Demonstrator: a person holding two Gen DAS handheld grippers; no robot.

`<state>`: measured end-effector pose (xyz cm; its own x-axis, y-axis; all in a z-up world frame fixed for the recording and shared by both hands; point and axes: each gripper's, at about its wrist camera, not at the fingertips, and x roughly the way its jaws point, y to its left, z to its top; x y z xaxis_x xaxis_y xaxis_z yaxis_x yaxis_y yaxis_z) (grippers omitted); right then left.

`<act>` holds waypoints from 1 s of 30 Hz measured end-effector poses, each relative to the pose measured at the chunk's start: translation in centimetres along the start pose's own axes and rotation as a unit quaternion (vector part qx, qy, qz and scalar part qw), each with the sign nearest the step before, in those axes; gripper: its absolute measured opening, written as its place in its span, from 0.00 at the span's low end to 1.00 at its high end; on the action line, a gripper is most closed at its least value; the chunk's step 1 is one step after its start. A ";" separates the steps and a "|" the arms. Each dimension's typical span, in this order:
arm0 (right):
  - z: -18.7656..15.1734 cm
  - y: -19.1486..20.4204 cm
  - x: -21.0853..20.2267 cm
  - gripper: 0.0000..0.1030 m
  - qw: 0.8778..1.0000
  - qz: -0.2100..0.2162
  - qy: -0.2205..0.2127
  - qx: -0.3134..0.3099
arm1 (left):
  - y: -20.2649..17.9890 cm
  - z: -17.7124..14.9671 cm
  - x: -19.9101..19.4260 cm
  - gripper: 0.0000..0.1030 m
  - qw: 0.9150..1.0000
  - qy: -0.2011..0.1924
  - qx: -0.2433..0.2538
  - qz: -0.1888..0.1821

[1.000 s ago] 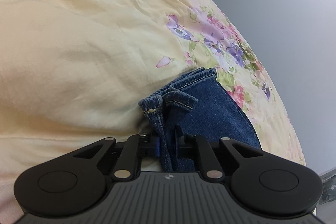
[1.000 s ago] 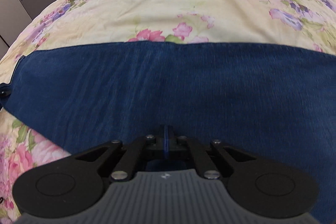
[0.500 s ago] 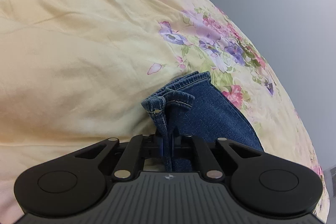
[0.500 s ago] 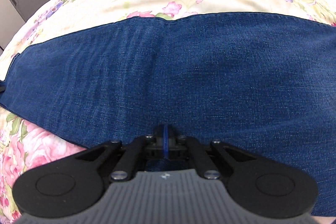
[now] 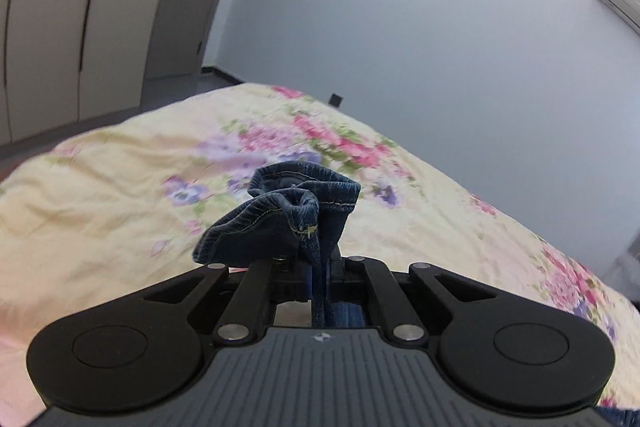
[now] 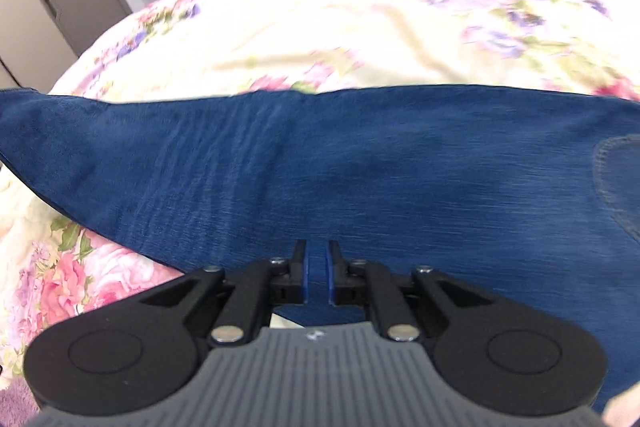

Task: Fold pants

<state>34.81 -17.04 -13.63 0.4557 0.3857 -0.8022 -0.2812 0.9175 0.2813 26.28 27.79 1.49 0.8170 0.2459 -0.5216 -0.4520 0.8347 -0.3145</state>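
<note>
Left claw (image 5: 318, 267) clenched on the bunched hem (image 5: 296, 215) of the pants (image 6: 360, 167), lifted clear of the bed (image 5: 100, 207); a second ago hem and leg lying low against the floral quilt, now raised, with wall (image 5: 400, 27) and wardrobe doors (image 5: 80, 7) filling the upper field. Right claw (image 6: 317, 277) released: jaws parted by a narrow gap, denim visible between the blue pads (image 6: 304, 279); half a second ago shut on a thin ridge of fabric at the same spot. Pants spread broadly across the bed (image 6: 320, 27) in the right wrist view, stitched pocket seam (image 6: 604, 179) at far right, leg tapering toward the left edge. Probable meaning: mid-leg hold given up, hem end being carried up and over toward the waist for a lengthwise fold. Fold not yet laid down. Risk: bunched, uneven hem grip likely to leave the upper layer twisted unless smoothed on landing.
</note>
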 end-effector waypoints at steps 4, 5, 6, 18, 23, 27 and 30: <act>-0.8 -3.4 -2.8 0.05 0.999 0.005 -0.015 0.040 | -8.7 -1.3 -2.4 0.05 0.992 -0.034 0.112 -0.036; -1.0 -4.4 -3.5 0.05 0.999 0.006 -0.019 0.051 | -11.1 -2.0 -2.8 0.05 0.988 -0.041 0.141 -0.044; -1.4 -5.6 -4.4 0.05 0.998 0.006 -0.024 0.060 | -13.4 -2.9 -3.1 0.05 0.983 -0.047 0.173 -0.051; -6.9 -16.2 -10.1 0.18 0.991 0.013 -0.047 0.125 | -31.5 -27.5 -0.7 0.05 0.851 0.005 0.520 -0.078; -9.5 -17.7 -10.2 0.18 0.989 0.033 -0.035 0.138 | -30.4 -32.6 -0.4 0.07 0.817 0.038 0.569 -0.084; -10.4 -17.0 -9.8 0.18 0.988 0.057 -0.035 0.136 | -29.3 -31.6 0.0 0.14 0.830 0.107 0.534 -0.125; -10.3 -16.0 -9.4 0.19 0.988 0.076 -0.038 0.131 | -28.6 -29.8 0.1 0.18 0.853 0.142 0.479 -0.151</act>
<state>26.35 -36.33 -16.00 0.4900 0.5181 -0.7010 -0.1273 0.8381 0.5305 28.62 -10.77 -13.22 0.6627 -0.0673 -0.7459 0.3746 0.8922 0.2523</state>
